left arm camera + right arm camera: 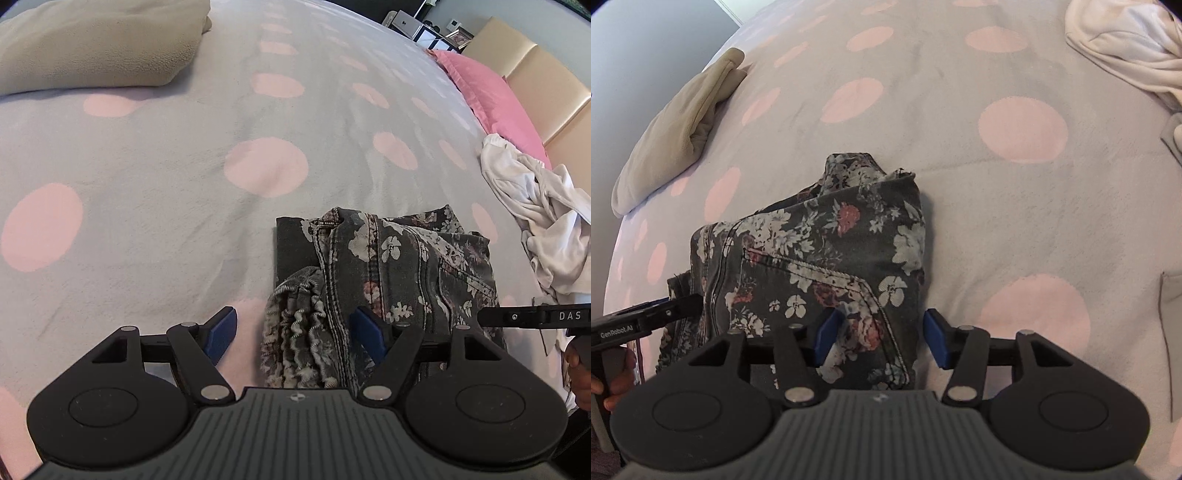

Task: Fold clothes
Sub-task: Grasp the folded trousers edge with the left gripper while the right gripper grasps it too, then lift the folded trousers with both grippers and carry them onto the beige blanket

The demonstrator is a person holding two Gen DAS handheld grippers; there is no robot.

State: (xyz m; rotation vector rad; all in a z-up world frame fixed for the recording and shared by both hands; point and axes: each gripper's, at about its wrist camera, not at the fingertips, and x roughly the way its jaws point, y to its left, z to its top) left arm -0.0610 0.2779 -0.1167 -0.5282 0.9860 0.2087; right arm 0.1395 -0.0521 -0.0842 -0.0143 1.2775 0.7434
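Note:
A dark floral denim garment [399, 258] lies folded in a compact stack on the grey bedspread with pink dots [166, 155]. Its frayed hem [295, 332] sits between the blue pads of my left gripper [293, 334], which is open and straddles the stack's near left corner. In the right wrist view the same garment [820, 251] shows a stitched pocket. My right gripper [882, 338] is open, with the stack's near right edge between its pads. Each gripper shows in the other's view: the right gripper [535, 317] and the left gripper [646, 317].
A folded beige blanket [92, 44] lies at the far left of the bed. A crumpled white garment [535, 214] sits to the right, by a pink pillow [487, 92] and a beige headboard [546, 74]. A hand [617, 376] holds the left gripper.

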